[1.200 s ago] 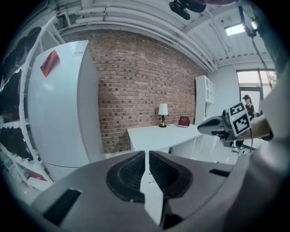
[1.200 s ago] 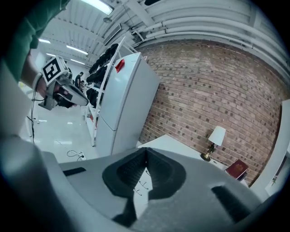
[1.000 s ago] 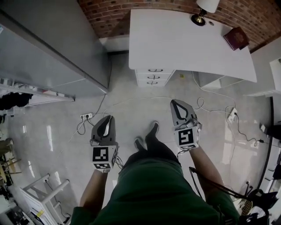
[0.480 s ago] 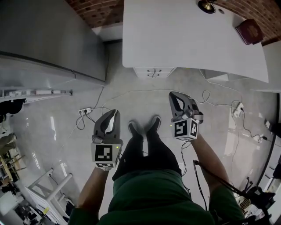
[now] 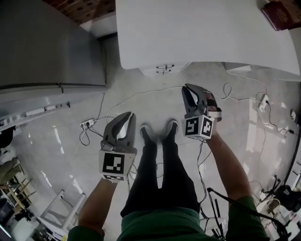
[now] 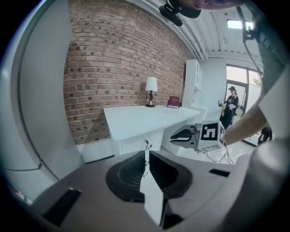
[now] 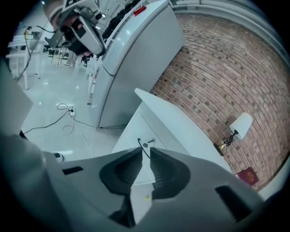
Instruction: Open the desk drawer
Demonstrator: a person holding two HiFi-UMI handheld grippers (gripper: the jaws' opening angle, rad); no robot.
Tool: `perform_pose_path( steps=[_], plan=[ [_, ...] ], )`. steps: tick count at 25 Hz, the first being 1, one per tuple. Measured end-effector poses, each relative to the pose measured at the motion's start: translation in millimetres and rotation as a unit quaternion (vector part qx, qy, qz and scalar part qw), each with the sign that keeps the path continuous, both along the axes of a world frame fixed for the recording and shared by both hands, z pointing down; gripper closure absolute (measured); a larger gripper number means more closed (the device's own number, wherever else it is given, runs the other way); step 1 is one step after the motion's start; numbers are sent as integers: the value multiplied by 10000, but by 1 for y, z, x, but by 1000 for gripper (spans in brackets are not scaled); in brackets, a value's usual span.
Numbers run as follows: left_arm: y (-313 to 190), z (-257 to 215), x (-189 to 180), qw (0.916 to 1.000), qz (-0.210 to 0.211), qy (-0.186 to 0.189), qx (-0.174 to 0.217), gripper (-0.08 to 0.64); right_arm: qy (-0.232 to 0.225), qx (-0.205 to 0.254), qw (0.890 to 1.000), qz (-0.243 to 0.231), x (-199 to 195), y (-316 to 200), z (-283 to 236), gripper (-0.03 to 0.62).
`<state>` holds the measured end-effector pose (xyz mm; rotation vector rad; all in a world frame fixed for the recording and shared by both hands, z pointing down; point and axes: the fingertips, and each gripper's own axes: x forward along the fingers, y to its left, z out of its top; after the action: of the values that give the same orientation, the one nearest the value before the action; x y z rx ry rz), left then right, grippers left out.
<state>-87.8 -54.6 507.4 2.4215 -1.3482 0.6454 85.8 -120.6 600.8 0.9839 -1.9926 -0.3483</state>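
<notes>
1. Facing the standing person from under the near edge of the flat white desk top (image 5: 202,33), the white desk drawer (image 5: 163,70) sits closed. It is part of a narrow stack of drawer fronts toward the desk's left end. Its small dark arched metal handle (image 7: 145,143) points out into the room.
2. Its front has its long axis side to side, level and along the desk edge. I judge it will slide straight out toward the person's dark-trousered legs (image 5: 155,179).
3. The step in hand looks like the approach. Neither claw touches the drawer, and both are well apart from it over the pale glossy floor (image 5: 61,155).
4. The grey two-jaw right gripper (image 5: 188,88) is the nearer one and aims at the drawer stack. Its jaws are drawn close, with only a slim slit between them and nothing held. In its own view the handle lies just beyond that slit.
5. The grey two-jaw left gripper (image 5: 128,115) hangs lower and further back. Its jaws are likewise narrow and empty.
6. The next move calls for closing the distance and parting the jaws enough to take the handle. After settling on it, the pull should go straight back along the slide line, not sideways.
7. Further out, a tall grey metal cabinet (image 5: 47,47) stands left of the desk. A white power strip (image 5: 88,124) with loose cables lies on the floor near it. A dark red book (image 5: 282,12) rests at the desk's far right corner.
</notes>
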Motion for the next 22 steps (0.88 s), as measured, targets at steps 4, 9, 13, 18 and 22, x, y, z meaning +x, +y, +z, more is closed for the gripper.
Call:
perform_pose_path(
  steps=[4,9,13,18,22],
  plan=[
    [-15,30,10,9997,249,77,-26,534,303,184,9994,-29,-8,-25,34,532],
    [-23,63,27,9983,542,153,-179,534,999,334,9942,-220,-11,-54,70,515],
    [-23,80,32,9971,651,180,-336,534,1620,487,9844,-476,-9,-70,104,515],
    [-12,112,18,9979,541,96,-335,534,2175,725,9715,-597,-6,-91,131,511],
    [-9,131,-3,9985,275,52,-472,534,2433,806,9647,-600,-14,-110,149,505]
  ],
)
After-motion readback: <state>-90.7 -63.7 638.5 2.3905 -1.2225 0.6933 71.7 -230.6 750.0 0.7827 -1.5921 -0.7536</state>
